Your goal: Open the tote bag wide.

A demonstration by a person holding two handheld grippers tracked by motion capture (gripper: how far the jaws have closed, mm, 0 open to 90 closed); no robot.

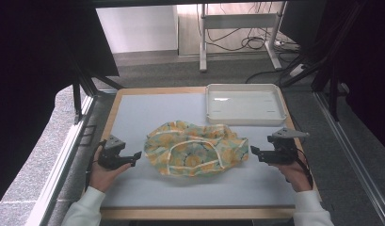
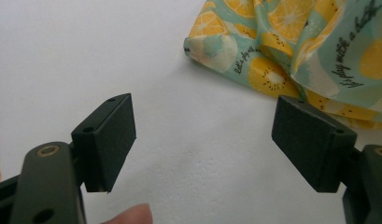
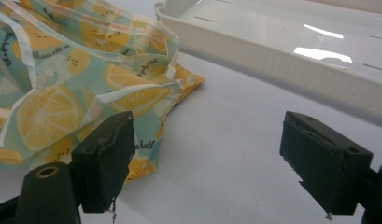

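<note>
A crumpled cloth (image 1: pixel 196 148) printed with yellow citrus slices on pale green, edged with white trim, lies in the middle of the table. My left gripper (image 1: pixel 135 157) rests just left of it, jaws wide apart and empty; in the left gripper view (image 2: pixel 203 140) the cloth (image 2: pixel 291 51) lies ahead and to the right, untouched. My right gripper (image 1: pixel 254 153) sits just right of the cloth, also open; in the right gripper view (image 3: pixel 207 158) the cloth's corner (image 3: pixel 86 93) reaches past the left jaw.
A white empty tray (image 1: pixel 244 103) stands at the back right of the table, and its wall (image 3: pixel 282 51) runs across the right gripper view. The pale blue mat (image 1: pixel 152 113) has a wooden border. Table legs and cables lie on the floor beyond.
</note>
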